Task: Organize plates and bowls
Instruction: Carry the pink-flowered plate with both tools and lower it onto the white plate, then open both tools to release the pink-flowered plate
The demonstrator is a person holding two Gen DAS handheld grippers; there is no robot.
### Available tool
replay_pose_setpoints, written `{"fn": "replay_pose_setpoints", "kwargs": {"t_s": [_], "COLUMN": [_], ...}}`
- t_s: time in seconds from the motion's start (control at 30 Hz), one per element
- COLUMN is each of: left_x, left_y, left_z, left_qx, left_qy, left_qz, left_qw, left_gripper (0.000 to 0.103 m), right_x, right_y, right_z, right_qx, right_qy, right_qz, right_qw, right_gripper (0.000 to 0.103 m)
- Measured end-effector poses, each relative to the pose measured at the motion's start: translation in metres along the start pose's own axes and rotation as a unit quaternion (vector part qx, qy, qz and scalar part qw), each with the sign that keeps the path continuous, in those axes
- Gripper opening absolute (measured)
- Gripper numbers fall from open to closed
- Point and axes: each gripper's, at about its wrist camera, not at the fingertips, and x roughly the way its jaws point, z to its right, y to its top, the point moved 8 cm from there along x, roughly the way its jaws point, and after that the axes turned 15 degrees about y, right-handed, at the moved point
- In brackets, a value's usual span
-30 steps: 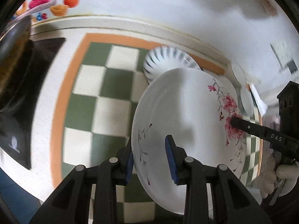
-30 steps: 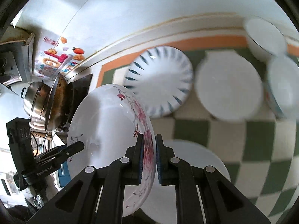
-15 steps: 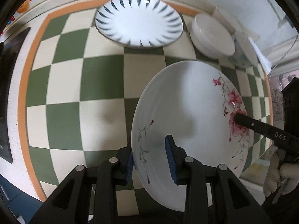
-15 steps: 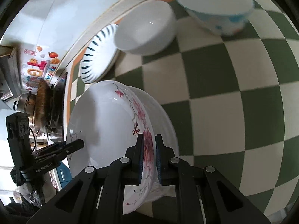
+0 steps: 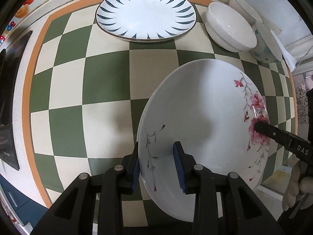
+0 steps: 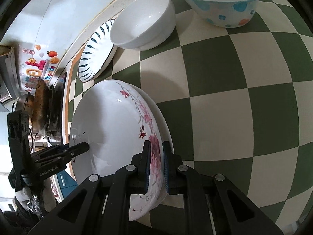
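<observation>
- The right claw (image 6: 156, 164) is clamped tight on the flowered rim of the floral plate (image 6: 109, 129), at about 5 o'clock in the right wrist view, one pad on each face of the rim.
- The left claw (image 5: 156, 162) stands across the opposite rim, at about 6 o'clock in the left wrist view. Its left pad looks pressed to the underside, while the right pad (image 5: 179, 166) sits over the inner face with a wider gap than on the other side. I judge it a looser hold, though whether that pad truly touches I cannot tell.
- The floral plate appears to sit on, or just above, a plain white plate (image 6: 162, 115), whose edge peeks out along its right side in the right wrist view.
- To finish the stacking well, I would keep the plate level, centre it so the lower rim shows evenly all round, then let go gently with one claw at a time.
- The risk, as I see it, is letting go while the plate is tilted: it could clatter or slide off centre.
- On the checked worktop (image 5: 105, 78), at 12 o'clock in the left wrist view, lies a blue-petal plate (image 5: 145, 12). At 1 to 2 o'clock sit a white bowl (image 5: 229, 26) and a blue-spotted bowl (image 5: 266, 43), well apart from the stack.
</observation>
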Motion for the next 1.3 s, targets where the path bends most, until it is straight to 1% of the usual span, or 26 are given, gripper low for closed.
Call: {"fn": "replay_pose_setpoints", "kwargs": {"t_s": [0.13,0.37,0.53,0.6,0.67,0.77,0.8,0.87,0.9,1.0,1.07,1.17,1.2,1.23,1.3], "left_x": [0.003,0.01,0.014,0.014,0.014,0.009,0.008,0.006,0.006,0.003,0.0,-0.011,-0.015,-0.023,-0.041], "left_y": [0.001,-0.001,-0.002,-0.002,-0.003,-0.004,-0.005,-0.005,-0.005,-0.003,-0.004,-0.007,-0.008,-0.008,-0.004], "left_z": [0.007,0.011,0.014,0.014,0.014,0.01,0.012,0.015,0.013,0.011,0.01,0.006,0.007,-0.001,-0.009], "left_qx": [0.003,0.0,-0.002,-0.002,-0.005,-0.01,-0.014,-0.018,-0.02,-0.028,-0.033,-0.046,-0.051,-0.06,-0.079], "left_qy": [0.016,0.023,0.03,0.04,0.042,0.043,0.044,0.05,0.056,0.057,0.058,0.067,0.061,0.048,0.039], "left_qz": [0.001,-0.015,-0.018,-0.015,-0.017,-0.016,-0.015,-0.014,-0.013,-0.012,-0.013,-0.009,-0.005,0.0,0.016], "left_qw": [0.9999,0.9996,0.9994,0.9991,0.999,0.9989,0.9988,0.9985,0.9981,0.9979,0.9977,0.9967,0.9968,0.997,0.996], "left_gripper": [0.029,0.029,0.029,0.029,0.029,0.029,0.029,0.029,0.028,0.029,0.029,0.028,0.028,0.029,0.029], "right_x": [-0.004,-0.012,-0.018,-0.018,-0.017,-0.015,-0.014,-0.013,-0.014,-0.016,-0.018,-0.027,-0.03,-0.036,-0.047], "right_y": [-0.002,0.004,0.006,0.005,0.005,0.004,0.003,0.001,0.0,0.0,0.001,0.004,0.004,0.006,0.013], "right_z": [0.0,-0.002,-0.002,-0.003,-0.004,-0.001,0.002,0.005,0.004,0.002,0.001,-0.003,-0.005,-0.008,-0.021], "right_qx": [-0.006,-0.012,-0.02,-0.026,-0.035,-0.031,-0.022,-0.013,-0.013,-0.027,-0.022,-0.025,-0.025,-0.023,-0.027], "right_qy": [0.002,0.005,0.013,0.01,0.0,-0.004,-0.007,0.0,0.005,-0.002,0.001,0.002,0.002,0.004,0.015], "right_qz": [-0.004,0.004,0.01,0.006,0.004,-0.004,-0.009,-0.014,-0.015,-0.018,-0.021,-0.019,-0.017,-0.015,-0.005], "right_qw": [1.0,1.0,1.0,1.0,0.999,1.0,1.0,1.0,1.0,0.999,1.0,0.999,1.0,1.0,1.0], "right_gripper": [0.013,0.013,0.013,0.013,0.013,0.013,0.016,0.016,0.016,0.016,0.016,0.016,0.016,0.016,0.017]}}
